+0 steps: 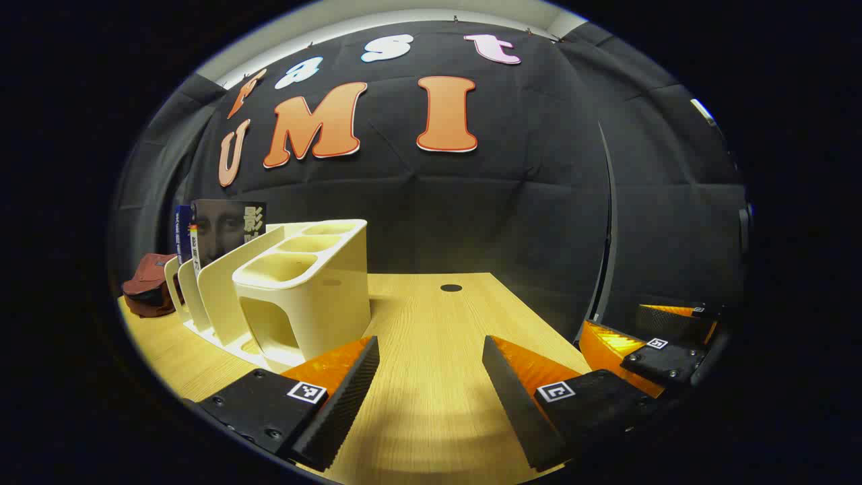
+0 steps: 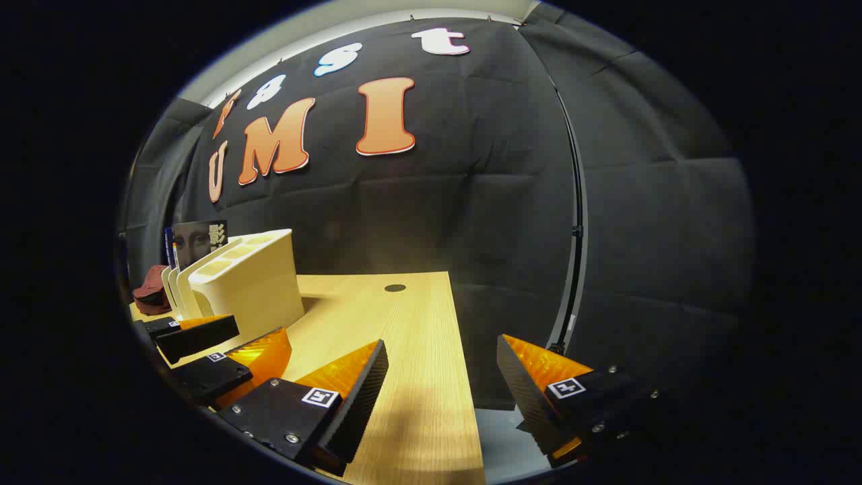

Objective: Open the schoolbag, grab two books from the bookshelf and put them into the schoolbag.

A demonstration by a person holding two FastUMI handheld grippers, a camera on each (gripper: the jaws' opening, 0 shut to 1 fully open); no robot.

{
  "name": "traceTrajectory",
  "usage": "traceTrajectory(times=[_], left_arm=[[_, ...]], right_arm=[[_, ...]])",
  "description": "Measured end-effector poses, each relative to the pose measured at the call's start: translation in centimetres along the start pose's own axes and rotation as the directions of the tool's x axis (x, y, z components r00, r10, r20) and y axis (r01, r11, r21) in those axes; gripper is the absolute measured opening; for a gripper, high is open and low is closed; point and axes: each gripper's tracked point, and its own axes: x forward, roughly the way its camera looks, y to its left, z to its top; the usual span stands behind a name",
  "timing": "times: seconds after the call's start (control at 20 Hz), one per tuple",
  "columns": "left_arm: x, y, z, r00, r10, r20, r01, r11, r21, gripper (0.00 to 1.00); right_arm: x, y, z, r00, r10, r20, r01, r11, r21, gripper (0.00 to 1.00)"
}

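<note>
Both tools, left tool (image 1: 431, 377) and right tool (image 2: 441, 387), gape apart above the worktop (image 1: 431, 316); books (image 1: 225, 229) stand in the cream bookshelf (image 1: 303, 296).

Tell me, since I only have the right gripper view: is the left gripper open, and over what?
Observer: Open. The left gripper view shows the left gripper with bare table between its fingers.
Operator: Is anything in the bookshelf's nearest cup?
Observer: The near cup of the bookshelf looks empty as far as its inside shows.
Operator: Any opening lower down?
Observer: Yes, an arched opening sits low on the side facing the left gripper.
</note>
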Motion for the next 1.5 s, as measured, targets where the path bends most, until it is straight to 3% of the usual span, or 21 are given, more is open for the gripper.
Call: traceTrajectory(times=[0.35,0.4,0.45,0.55,0.8,1.15,1.2,1.25,1.5], left_arm=[[0.01,0.0,0.03,1.0,0.0,0.0,0.0,1.0,0.0,0.98],[0.0,0.0,-0.03,1.0,0.0,0.0,0.0,1.0,0.0,0.98],[0.0,0.0,0.06,1.0,0.0,0.0,0.0,1.0,0.0,0.98],[-0.01,0.01,0.05,1.0,0.0,0.0,0.0,1.0,0.0,0.98],[0.0,0.01,0.0,1.0,0.0,0.0,0.0,1.0,0.0,0.98],[0.02,0.01,0.05,1.0,0.0,0.0,0.0,1.0,0.0,0.98],[0.0,0.01,0.0,1.0,0.0,0.0,0.0,1.0,0.0,0.98],[0.0,0.0,0.04,1.0,0.0,0.0,0.0,1.0,0.0,0.98],[-0.01,0.01,0.01,1.0,0.0,0.0,0.0,1.0,0.0,0.98]], right_arm=[[0.0,0.0,-0.02,1.0,0.0,0.0,0.0,1.0,0.0,0.97],[0.0,-0.01,-0.02,1.0,0.0,0.0,0.0,1.0,0.0,1.0],[0.0,-0.01,0.01,1.0,0.0,0.0,0.0,1.0,0.0,0.97],[0.0,0.0,-0.03,1.0,0.0,0.0,0.0,1.0,0.0,1.0],[0.01,0.0,-0.03,1.0,0.0,0.0,0.0,1.0,0.0,0.97],[0.01,-0.01,-0.02,1.0,0.0,0.0,0.0,1.0,0.0,1.0],[0.01,-0.01,-0.01,1.0,0.0,0.0,0.0,1.0,0.0,0.97],[-0.01,-0.01,0.0,1.0,0.0,0.0,0.0,1.0,0.0,1.0],[0.0,0.0,-0.01,1.0,0.0,0.0,0.0,1.0,0.0,0.97]])
